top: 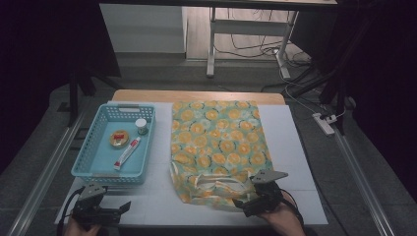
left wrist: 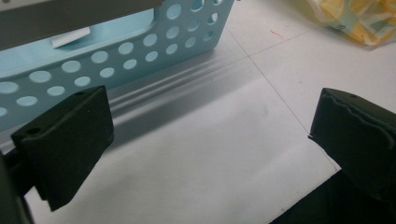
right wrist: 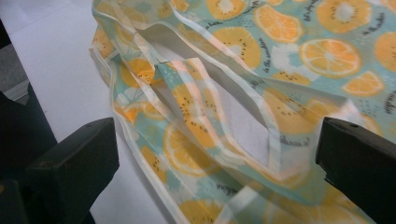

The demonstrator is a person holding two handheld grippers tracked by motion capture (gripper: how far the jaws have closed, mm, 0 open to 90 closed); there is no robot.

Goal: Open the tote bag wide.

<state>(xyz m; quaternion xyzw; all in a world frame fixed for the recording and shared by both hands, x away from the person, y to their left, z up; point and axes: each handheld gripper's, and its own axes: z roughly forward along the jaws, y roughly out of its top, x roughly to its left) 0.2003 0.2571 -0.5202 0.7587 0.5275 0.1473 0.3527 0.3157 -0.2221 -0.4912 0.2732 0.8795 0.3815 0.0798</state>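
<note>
You're reaching the right gripper [top: 242, 202], jaws wide apart, at the bag's [top: 216, 142] handle [right wrist: 205, 107]; next, close on it. Left gripper [top: 125, 207] is idling, also spread, near the basket [top: 81, 169].

A pale blue perforated plastic basket [top: 98, 142] sits on the left half of the tabletop [top: 295, 147], reaching from near the far edge toward the near edge. In it lie a small white-capped jar [top: 141, 126] toward the far right corner, a round yellow tin [top: 119, 138] in the middle, and a red-and-white tube [top: 127, 153] nearer the near right side. Just right of the basket, an orange-slice-patterned fabric bag [top: 216, 142] lies flat along the middle, its handles [top: 216, 186] toward the near edge.
</note>
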